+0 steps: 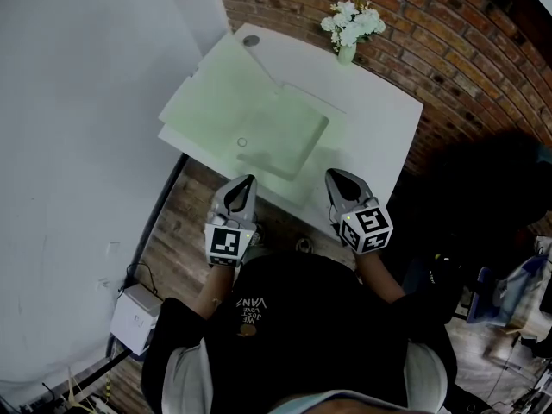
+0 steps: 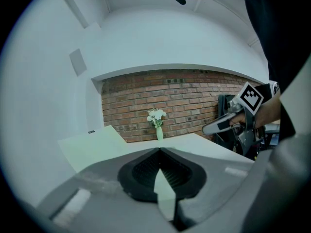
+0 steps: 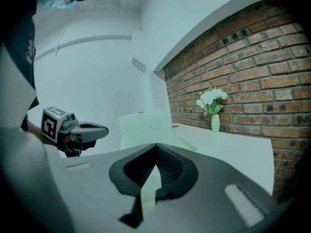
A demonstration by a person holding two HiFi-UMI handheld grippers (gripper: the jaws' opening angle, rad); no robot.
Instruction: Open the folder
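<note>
White desk [image 1: 379,119] carried green folder [image 1: 259,119] at left-centre, just beyond both tongs. Left tongs [image 1: 243,181], right tongs [image 1: 333,176] hovered at near edge, pinched together, empty. Best: part one pair, pinch cover edge only, lift slowly.

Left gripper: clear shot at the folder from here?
Probably yes. The left gripper hovers at the near edge of the table, folder just ahead, nothing between. Jaws are shut, so they need opening.
</note>
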